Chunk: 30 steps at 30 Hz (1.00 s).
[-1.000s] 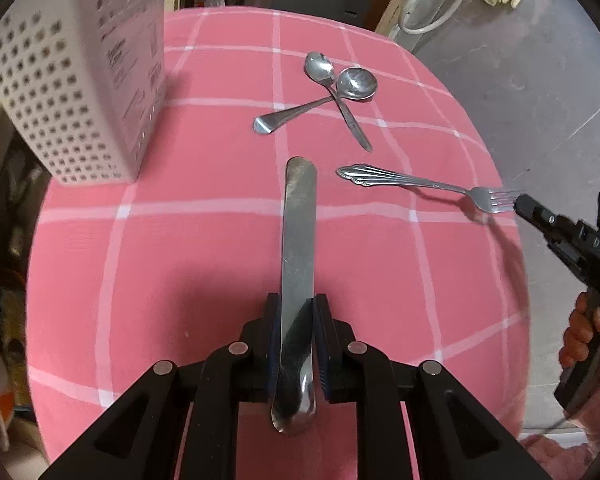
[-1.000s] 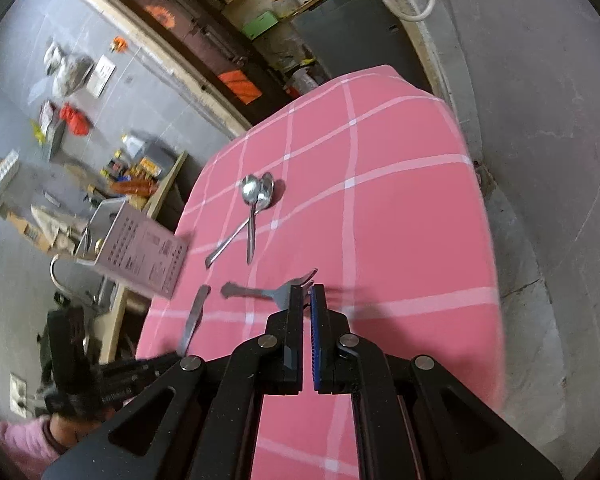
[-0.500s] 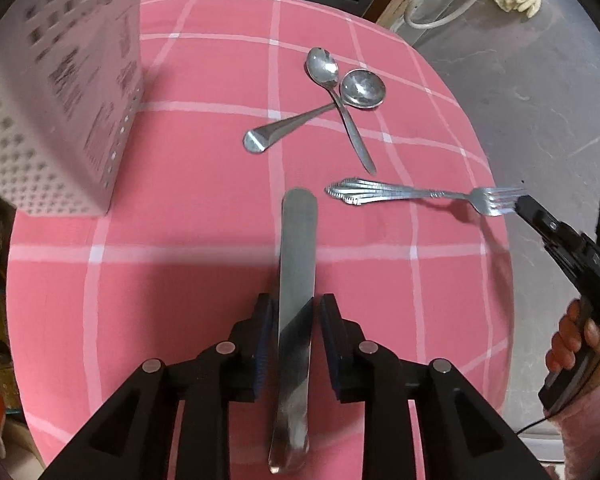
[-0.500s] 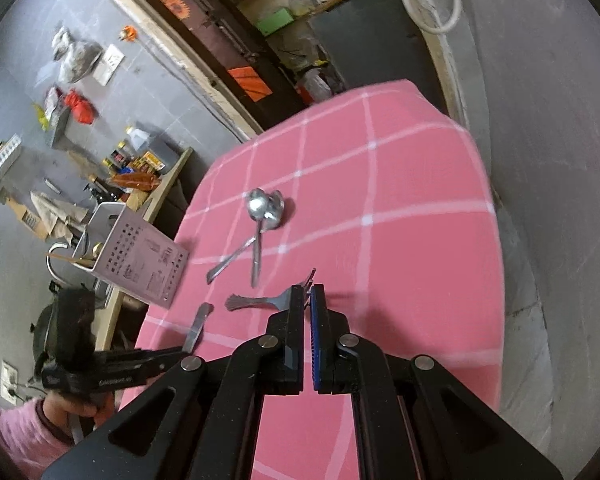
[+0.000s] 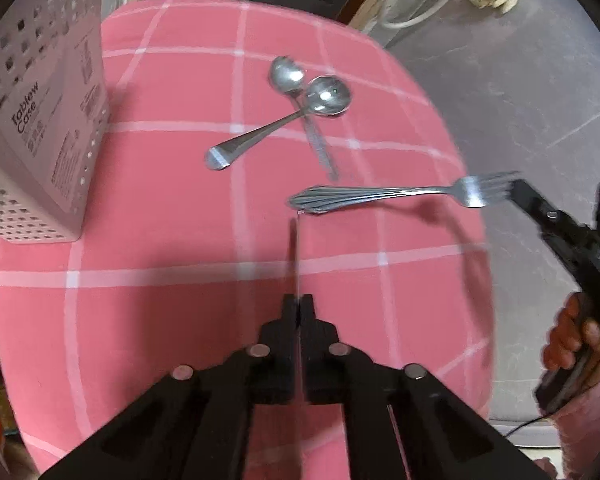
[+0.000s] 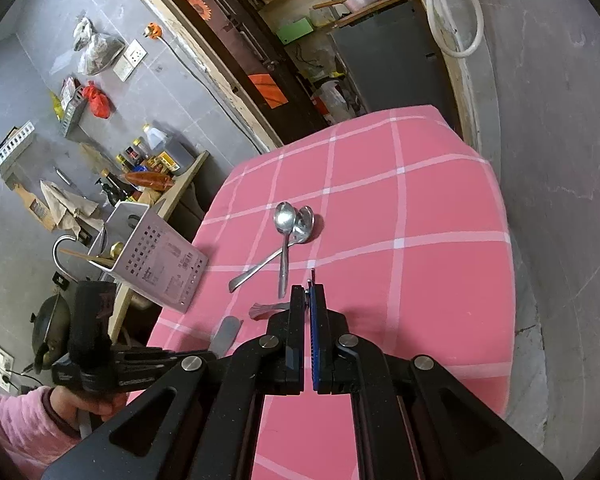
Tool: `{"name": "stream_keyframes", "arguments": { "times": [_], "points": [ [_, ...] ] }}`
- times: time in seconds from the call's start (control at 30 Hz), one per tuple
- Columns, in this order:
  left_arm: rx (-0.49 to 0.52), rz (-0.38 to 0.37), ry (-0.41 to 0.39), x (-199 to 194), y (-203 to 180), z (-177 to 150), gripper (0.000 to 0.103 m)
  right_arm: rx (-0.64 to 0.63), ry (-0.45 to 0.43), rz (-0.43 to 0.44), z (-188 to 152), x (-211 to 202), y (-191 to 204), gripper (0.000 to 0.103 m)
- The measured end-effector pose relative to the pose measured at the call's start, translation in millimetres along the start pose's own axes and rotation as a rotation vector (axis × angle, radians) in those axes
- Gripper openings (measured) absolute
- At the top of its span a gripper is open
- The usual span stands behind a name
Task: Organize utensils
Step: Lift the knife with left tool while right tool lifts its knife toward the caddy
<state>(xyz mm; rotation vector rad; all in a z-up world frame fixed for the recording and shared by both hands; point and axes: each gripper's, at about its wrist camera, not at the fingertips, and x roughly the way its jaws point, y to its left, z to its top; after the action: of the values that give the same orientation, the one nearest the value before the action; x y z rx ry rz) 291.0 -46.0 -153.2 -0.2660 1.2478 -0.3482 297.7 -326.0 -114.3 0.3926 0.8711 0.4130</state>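
Note:
My left gripper (image 5: 297,303) is shut on a steel table knife (image 5: 296,256), held edge-on above the pink checked tablecloth (image 5: 160,200); the knife's end shows in the right wrist view (image 6: 226,334). My right gripper (image 6: 309,291) is shut on the tines of a steel fork (image 5: 384,194), whose handle (image 6: 262,309) points left just above the cloth. Two crossed spoons (image 5: 300,116) lie further back, also in the right wrist view (image 6: 288,236). A white perforated utensil holder (image 5: 40,120) stands at the left, also in the right wrist view (image 6: 156,258).
The table's right edge (image 5: 476,208) drops to a grey floor. A wooden counter (image 6: 172,192) with bottles and a wok (image 6: 50,320) stand left of the table. The holder has wooden utensils (image 6: 100,258) inside.
My left gripper has closed on the knife and turned it from flat to edge-on. The right gripper has raised the fork's tines, and both views have shifted a little.

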Motion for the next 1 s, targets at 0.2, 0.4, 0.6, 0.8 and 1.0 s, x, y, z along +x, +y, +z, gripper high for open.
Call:
{"name": "stream_keyframes", "arguments": {
  "times": [0.2, 0.4, 0.6, 0.8, 1.0],
  "points": [
    [0.029, -0.007, 0.012, 0, -5, -8, 0.002, -0.020, -0.004, -0.005, 0, -2, 9, 0.003],
    [0.040, -0.020, -0.098, -31, -5, -12, 0.002, -0.070, -0.031, -0.013, 0, -14, 27, 0.003],
    [0.043, -0.022, -0.273, -76, -6, -3, 0.002, -0.181, -0.090, -0.042, 4, -32, 62, 0.003],
    [0.060, -0.026, -0.421, -120, -5, 6, 0.002, -0.269, -0.138, -0.068, 12, -51, 96, 0.003],
    [0.071, -0.031, -0.529, -152, -8, 19, 0.002, -0.303, -0.191, -0.059, 24, -73, 119, 0.003]
  ]
}}
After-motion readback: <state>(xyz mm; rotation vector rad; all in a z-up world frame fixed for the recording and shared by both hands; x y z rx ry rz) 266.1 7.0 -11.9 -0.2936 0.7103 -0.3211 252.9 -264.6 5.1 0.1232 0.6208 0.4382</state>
